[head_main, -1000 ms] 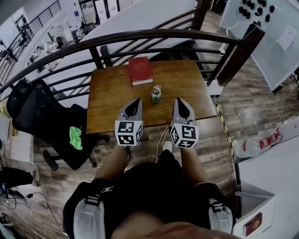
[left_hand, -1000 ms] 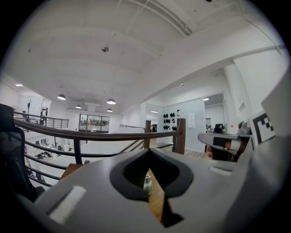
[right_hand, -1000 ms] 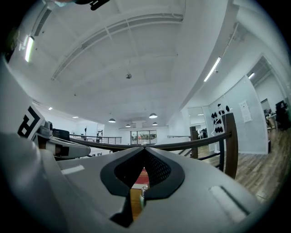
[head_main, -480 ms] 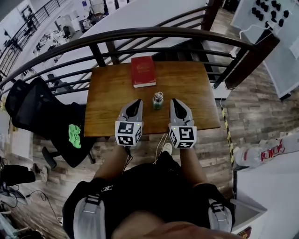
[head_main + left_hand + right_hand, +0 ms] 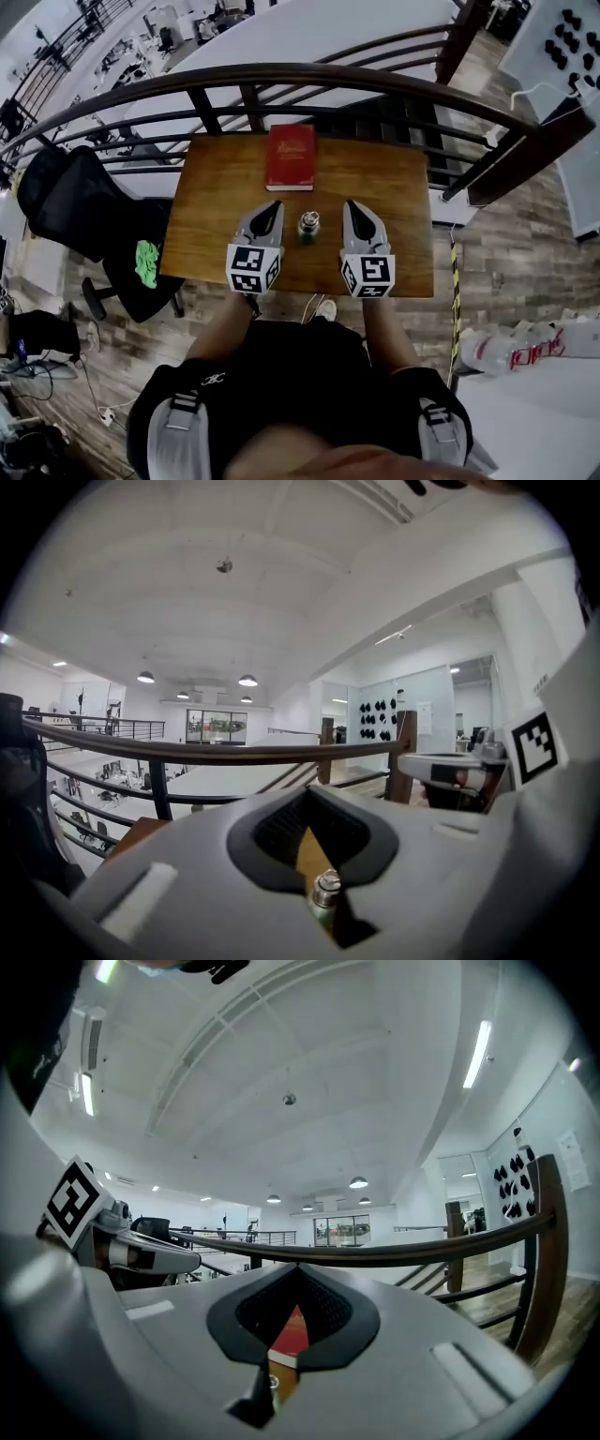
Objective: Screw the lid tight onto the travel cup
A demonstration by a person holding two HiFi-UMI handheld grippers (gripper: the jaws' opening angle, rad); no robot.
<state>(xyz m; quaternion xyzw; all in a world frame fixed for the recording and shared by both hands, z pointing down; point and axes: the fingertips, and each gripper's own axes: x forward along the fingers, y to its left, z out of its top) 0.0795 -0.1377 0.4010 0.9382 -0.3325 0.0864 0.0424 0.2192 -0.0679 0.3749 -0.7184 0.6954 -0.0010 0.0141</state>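
Observation:
A small green travel cup [image 5: 308, 226] with a silver lid stands upright on the wooden table [image 5: 216, 197], between my two grippers. My left gripper [image 5: 269, 206] hangs just left of the cup, shut and holding nothing. On the cup's right, my right gripper [image 5: 354, 205] is shut and empty too. Neither touches the cup. In the left gripper view the cup's silver lid [image 5: 325, 889] shows through the notch of the closed jaws. The right gripper view shows the red book [image 5: 292, 1331] through its notch.
A red book [image 5: 291, 156] lies at the table's far edge. A dark curved railing [image 5: 281, 75] runs behind the table. A black office chair [image 5: 80, 211] with a green cloth [image 5: 146, 262] stands to the left. Wood floor lies to the right.
The head view has shifted, so the table and cup sit lower and nearer to the grippers. Both grippers now flank the cup closely. Both jaws stayed shut.

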